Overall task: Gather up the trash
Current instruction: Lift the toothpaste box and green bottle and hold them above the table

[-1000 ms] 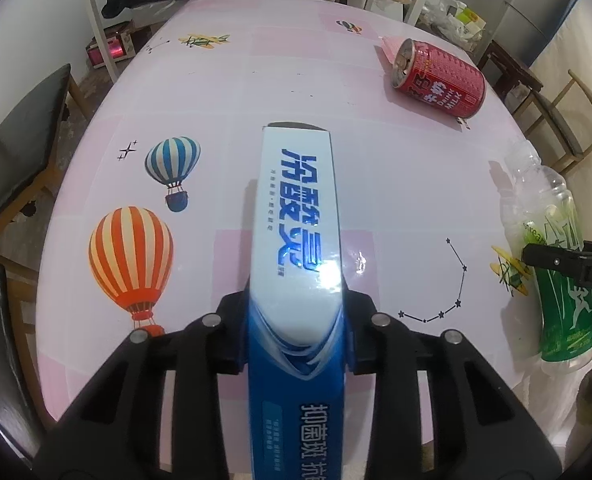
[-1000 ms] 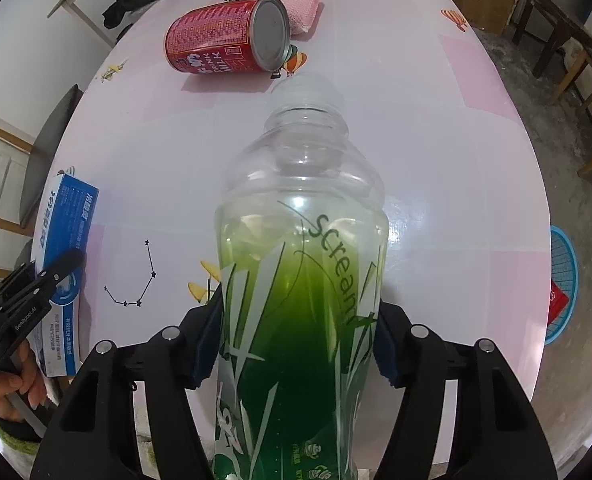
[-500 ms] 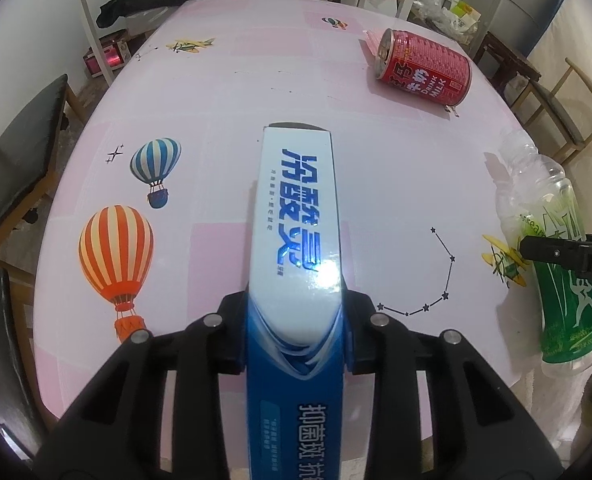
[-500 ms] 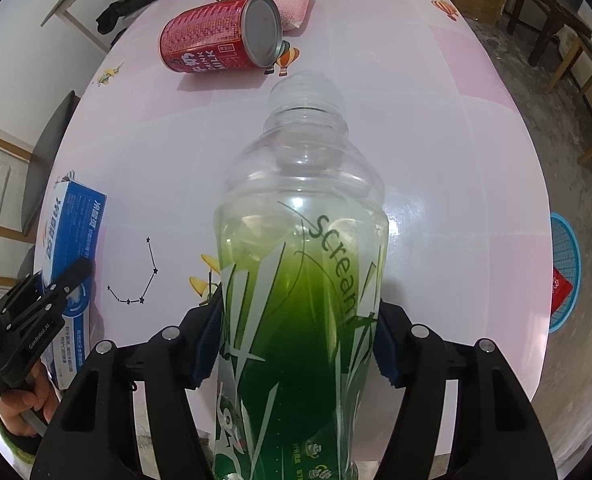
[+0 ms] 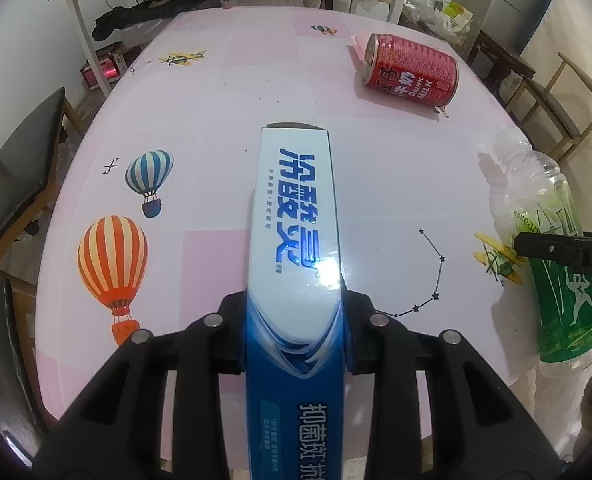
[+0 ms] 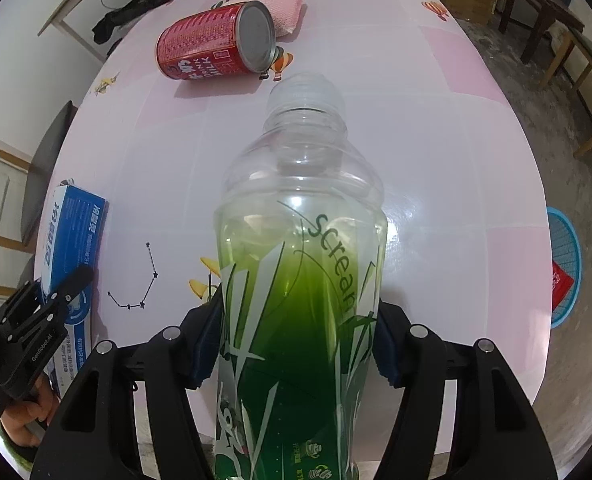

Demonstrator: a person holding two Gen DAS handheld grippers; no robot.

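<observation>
My left gripper is shut on a long blue and white toothpaste box, held above the pink table. My right gripper is shut on a clear plastic bottle with a green label, its neck pointing away. The bottle also shows at the right edge of the left wrist view; the box shows at the left of the right wrist view. A red milk drink can lies on its side at the far part of the table; it also shows in the right wrist view.
A pink cloth lies behind the can. Chairs stand at the left and right of the table. Bags and boxes sit on the floor beyond. A blue round object lies on the floor at right.
Both grippers have lifted and drawn back with their loads, so the table, the can and the balloon prints sit lower and farther in view. Both grips are unchanged.
</observation>
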